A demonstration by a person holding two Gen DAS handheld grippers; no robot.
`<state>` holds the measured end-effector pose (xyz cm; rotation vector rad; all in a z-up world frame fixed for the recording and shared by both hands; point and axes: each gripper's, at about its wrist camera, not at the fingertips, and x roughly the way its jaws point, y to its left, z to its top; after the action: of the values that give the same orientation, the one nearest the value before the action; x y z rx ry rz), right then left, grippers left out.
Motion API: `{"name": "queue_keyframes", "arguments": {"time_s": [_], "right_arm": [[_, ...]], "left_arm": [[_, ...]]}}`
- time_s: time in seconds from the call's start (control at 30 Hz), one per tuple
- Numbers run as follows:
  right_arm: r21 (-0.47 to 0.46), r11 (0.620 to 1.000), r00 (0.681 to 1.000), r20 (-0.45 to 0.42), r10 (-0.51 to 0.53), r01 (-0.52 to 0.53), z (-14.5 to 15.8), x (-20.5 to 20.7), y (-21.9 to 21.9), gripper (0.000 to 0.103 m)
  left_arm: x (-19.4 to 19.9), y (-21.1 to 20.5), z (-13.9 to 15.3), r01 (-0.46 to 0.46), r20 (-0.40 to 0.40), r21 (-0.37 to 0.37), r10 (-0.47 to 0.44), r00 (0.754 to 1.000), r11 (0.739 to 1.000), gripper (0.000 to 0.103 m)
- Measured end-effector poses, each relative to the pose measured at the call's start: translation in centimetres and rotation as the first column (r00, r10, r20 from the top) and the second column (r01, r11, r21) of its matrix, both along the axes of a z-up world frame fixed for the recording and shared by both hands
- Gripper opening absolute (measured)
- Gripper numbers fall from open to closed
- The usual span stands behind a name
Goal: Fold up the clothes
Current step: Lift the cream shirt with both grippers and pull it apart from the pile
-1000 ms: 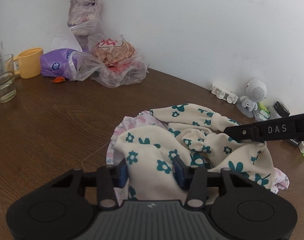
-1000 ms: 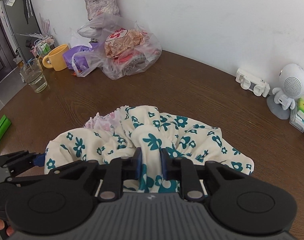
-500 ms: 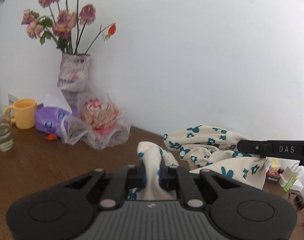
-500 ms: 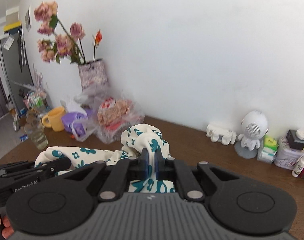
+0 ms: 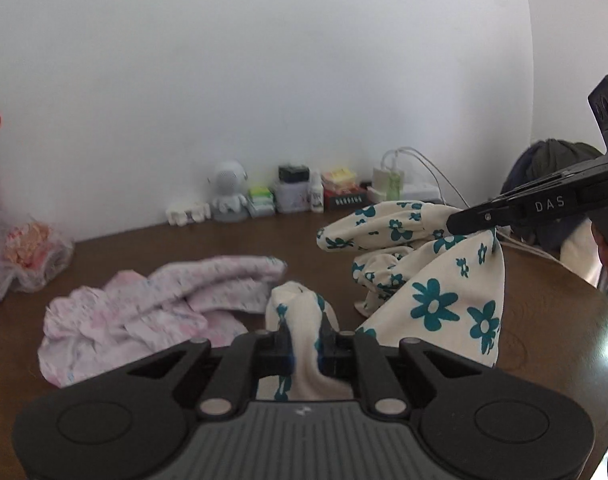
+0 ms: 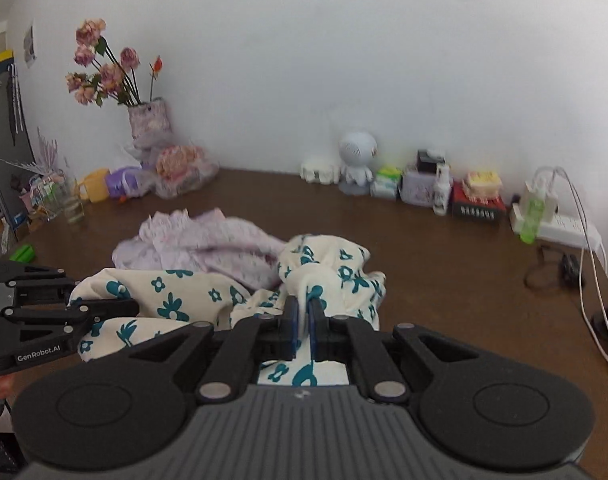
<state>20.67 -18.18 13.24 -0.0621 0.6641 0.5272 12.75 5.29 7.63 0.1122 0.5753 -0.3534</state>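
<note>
A cream garment with teal flowers (image 5: pixel 436 304) hangs above the brown table, held by both grippers. My left gripper (image 5: pixel 304 338) is shut on a bunched fold of it. In the left wrist view my right gripper (image 5: pixel 468 222) pinches its upper edge at the right. The right wrist view shows my right gripper (image 6: pixel 303 322) shut on a cream fold of the flowered garment (image 6: pixel 184 292), with the left gripper (image 6: pixel 116 312) gripping it at the left. A crumpled pale pink garment (image 5: pixel 152 308) lies on the table (image 5: pixel 264 240) behind, also the pink garment (image 6: pixel 208 240).
Along the wall stand a white robot figure (image 6: pixel 358 160), small boxes and bottles (image 6: pixel 444 188), and a power strip with cables (image 6: pixel 560 228). A vase of flowers (image 6: pixel 148 124), plastic bags, a yellow mug (image 6: pixel 94 190) and a glass (image 6: pixel 74 208) stand at the left.
Both grippers shut on the flowered garment, lifted it off the pile and swung it rightward. The pink garment underneath is now uncovered on the table.
</note>
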Motion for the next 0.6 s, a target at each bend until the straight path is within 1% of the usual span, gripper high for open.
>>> {"name": "queue_keyframes", "arguments": {"time_s": [0.07,0.17,0.2,0.3,0.33,0.37,0.4,0.43,0.47,0.5,0.53,0.6], "right_arm": [[-0.005,0.999,0.998,-0.052,-0.032,0.032,-2.7,-2.0,-2.7,0.000],[0.030,0.996,0.990,-0.120,-0.074,0.078,-5.1,-4.5,-6.1,0.000],[0.030,0.996,0.987,-0.140,-0.075,0.080,-5.8,-5.3,-6.7,0.000],[0.029,0.997,0.980,-0.192,-0.059,0.065,-7.4,-6.7,-7.9,0.000],[0.038,0.997,0.976,-0.211,-0.054,0.063,-7.6,-7.0,-8.1,0.003],[0.063,0.996,0.973,-0.225,-0.050,0.066,-7.4,-7.0,-8.5,0.007],[0.084,0.994,0.974,-0.219,-0.053,0.073,-6.9,-6.9,-8.8,0.010],[0.098,0.992,0.979,-0.195,-0.059,0.080,-6.1,-6.6,-9.2,0.025],[0.110,0.990,0.983,-0.170,-0.064,0.084,-5.3,-6.3,-9.4,0.045],[0.115,0.990,0.988,-0.141,-0.061,0.078,-4.4,-5.6,-9.5,0.052],[0.117,0.991,0.991,-0.117,-0.057,0.071,-3.6,-5.0,-9.4,0.057],[0.095,0.994,0.993,-0.107,-0.044,0.055,-2.7,-3.0,-8.7,0.057]], "left_arm": [[-1.5,-1.4,-1.9,0.011,-0.029,0.017,-0.010,1.000,1.000,0.008],[-3.5,-1.7,-3.3,0.008,-0.065,0.015,-0.007,0.998,1.000,0.008],[-4.1,-1.7,-3.7,0.006,-0.079,0.016,-0.004,0.997,1.000,0.008],[-5.0,-1.8,-4.4,0.007,-0.111,0.058,0.000,0.994,0.998,0.009],[-5.3,-1.8,-4.7,0.008,-0.122,0.073,0.001,0.993,0.997,0.013],[-5.5,-1.8,-4.4,0.005,-0.115,0.079,0.004,0.993,0.997,0.013],[-5.6,-1.8,-3.8,0.005,-0.106,0.084,0.004,0.994,0.996,0.021],[-5.7,-1.7,-2.8,0.001,-0.075,0.087,0.006,0.997,0.996,0.036],[-5.9,-1.6,-1.7,-0.003,-0.040,0.089,0.007,0.999,0.996,0.046],[-5.7,-1.8,-0.7,-0.006,-0.007,0.103,0.007,1.000,0.995,0.066],[-5.4,-1.9,0.3,-0.009,0.026,0.119,0.005,1.000,0.993,0.073],[-4.1,-2.7,1.7,-0.001,0.046,0.149,-0.006,0.999,0.989,0.074]]}}
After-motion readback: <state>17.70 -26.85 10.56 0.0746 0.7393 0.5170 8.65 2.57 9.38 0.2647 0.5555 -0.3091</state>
